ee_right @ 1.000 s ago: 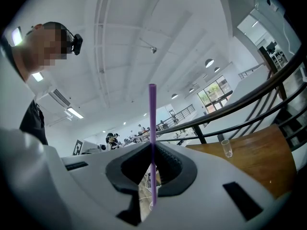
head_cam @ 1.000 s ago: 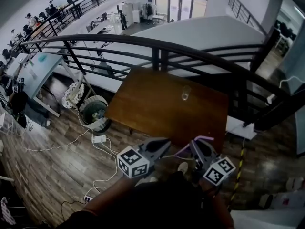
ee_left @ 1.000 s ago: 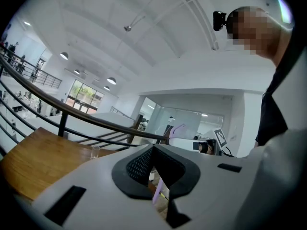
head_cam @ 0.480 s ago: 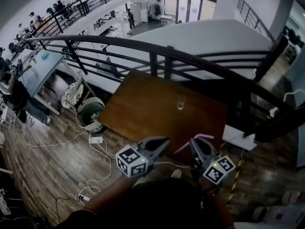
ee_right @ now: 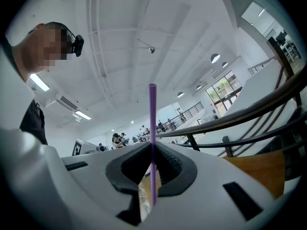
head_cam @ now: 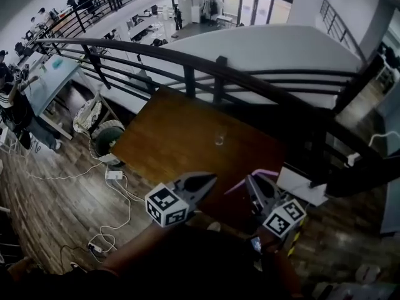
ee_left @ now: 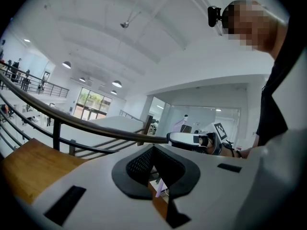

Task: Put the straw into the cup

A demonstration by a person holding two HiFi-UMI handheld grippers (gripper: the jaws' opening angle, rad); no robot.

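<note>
- Cup (head_cam: 219,137), a small clear glass, stands upright on the brown wooden counter (head_cam: 162,149), toward its far side near the dark railing (head_cam: 187,74); what it holds is too small to tell
- Right gripper (ee_right: 152,150) has its fingers closed on a purple straw (ee_right: 152,123), which rises out past their tips in the right gripper view
- Seen from the head view, the straw lies crosswise at that gripper's tips, over the counter's near edge and well apart from the cup
- Left gripper (ee_left: 153,150) has its fingers pressed together with nothing between them; it hangs beside the right one, at the counter's near edge
</note>
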